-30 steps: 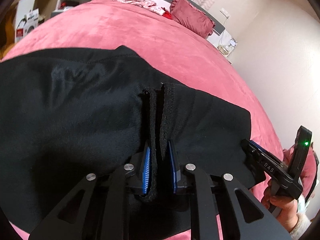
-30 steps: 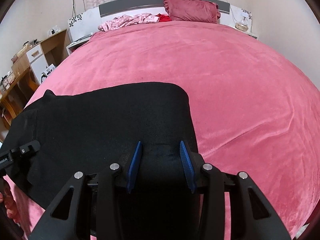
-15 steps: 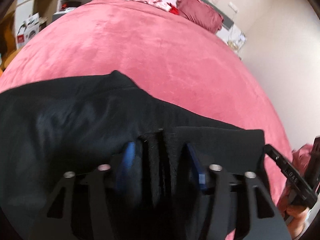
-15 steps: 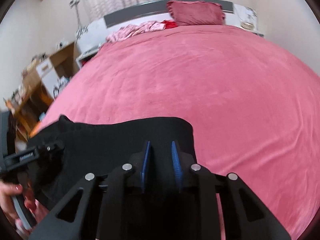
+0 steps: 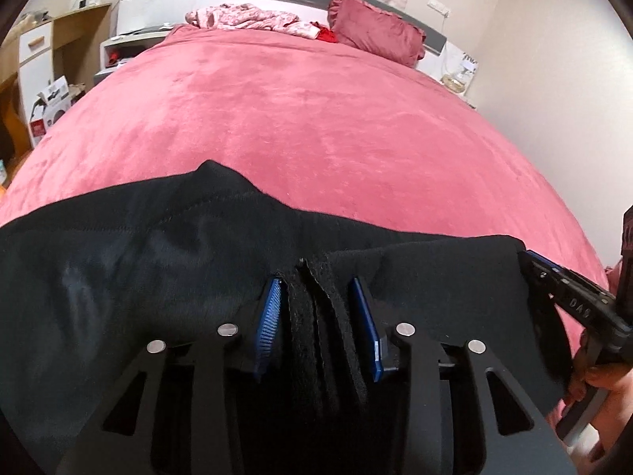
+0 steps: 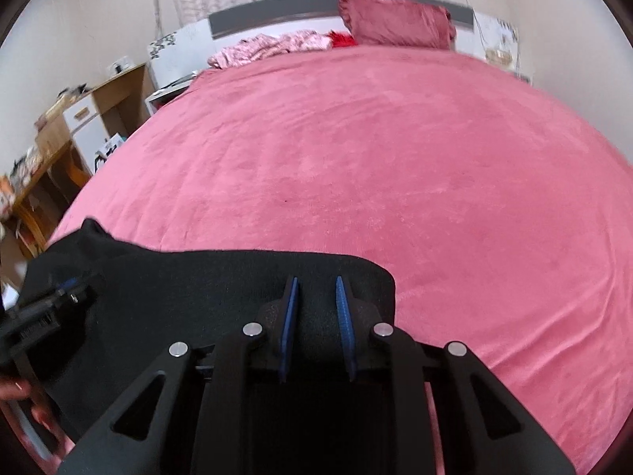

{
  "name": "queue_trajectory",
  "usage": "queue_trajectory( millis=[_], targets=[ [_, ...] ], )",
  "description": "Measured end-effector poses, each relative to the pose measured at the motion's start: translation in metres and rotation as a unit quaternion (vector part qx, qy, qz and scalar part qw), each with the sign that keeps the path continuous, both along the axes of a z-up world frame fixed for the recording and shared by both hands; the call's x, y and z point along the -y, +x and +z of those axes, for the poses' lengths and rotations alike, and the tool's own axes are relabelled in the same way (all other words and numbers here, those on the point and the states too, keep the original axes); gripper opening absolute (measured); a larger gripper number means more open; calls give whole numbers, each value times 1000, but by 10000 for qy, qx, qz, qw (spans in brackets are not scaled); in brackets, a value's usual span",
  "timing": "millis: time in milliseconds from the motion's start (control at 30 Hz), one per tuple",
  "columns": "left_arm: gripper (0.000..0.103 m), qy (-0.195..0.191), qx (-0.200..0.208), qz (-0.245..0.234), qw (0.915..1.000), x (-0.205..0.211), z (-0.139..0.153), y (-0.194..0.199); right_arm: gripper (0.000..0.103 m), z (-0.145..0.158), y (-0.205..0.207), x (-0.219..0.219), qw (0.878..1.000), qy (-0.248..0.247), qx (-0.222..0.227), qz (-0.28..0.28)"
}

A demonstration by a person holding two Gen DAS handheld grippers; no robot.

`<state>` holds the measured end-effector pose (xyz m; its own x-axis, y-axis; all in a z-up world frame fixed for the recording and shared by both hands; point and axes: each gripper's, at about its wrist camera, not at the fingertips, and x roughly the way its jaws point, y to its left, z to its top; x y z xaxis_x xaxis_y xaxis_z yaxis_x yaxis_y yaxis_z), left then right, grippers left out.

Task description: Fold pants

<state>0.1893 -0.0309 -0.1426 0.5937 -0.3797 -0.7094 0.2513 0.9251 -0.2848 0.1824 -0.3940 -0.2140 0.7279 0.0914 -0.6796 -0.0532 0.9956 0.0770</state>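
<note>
Black pants (image 5: 130,273) lie folded across the near part of a pink bed (image 5: 316,118). My left gripper (image 5: 316,297) holds layered pant edges bunched between its blue pads, jaws a little apart around the cloth. My right gripper (image 6: 315,289) is shut on the pants' right end (image 6: 221,277), cloth filling the gap between its pads. The right gripper also shows in the left wrist view (image 5: 569,297) at the cloth's right corner. The left gripper shows in the right wrist view (image 6: 51,301) at the left edge.
A dark pink pillow (image 5: 376,35) and a crumpled floral garment (image 5: 245,19) lie at the headboard. A wooden desk and white drawers (image 6: 67,126) stand left of the bed. A nightstand (image 5: 459,75) stands at the far right by the wall.
Both grippers lifted and drew back toward me with the pants' edge. The right gripper's jaws closed on the cloth. The cameras now tilt up to show more of the bed.
</note>
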Motion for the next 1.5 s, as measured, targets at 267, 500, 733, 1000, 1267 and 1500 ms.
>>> queue_trajectory(
  millis=[267,500,733,1000,1267,1500],
  targets=[
    [57,24,96,56,9999,-9,-1,-54,32,2,-53,0,9996,106,107,-218],
    [57,25,18,75,10000,-15,-6,-63,33,-19,-70,-3,9994,-185,119,-250],
    [76,-1002,-322,625,9925,-54,-4,-88,34,-25,-75,-1,9991,-77,348,-238],
    [90,-1054,-246,1566,9817,-120,6,-128,41,-26,-76,1,9990,71,411,-174],
    [92,-992,-268,2869,9524,-178,7,-152,71,-26,-80,1,9981,-4,466,-411],
    [92,-1373,-623,3341,9304,-206,-14,-161,76,-29,-78,7,9979,106,346,-539]
  ],
)
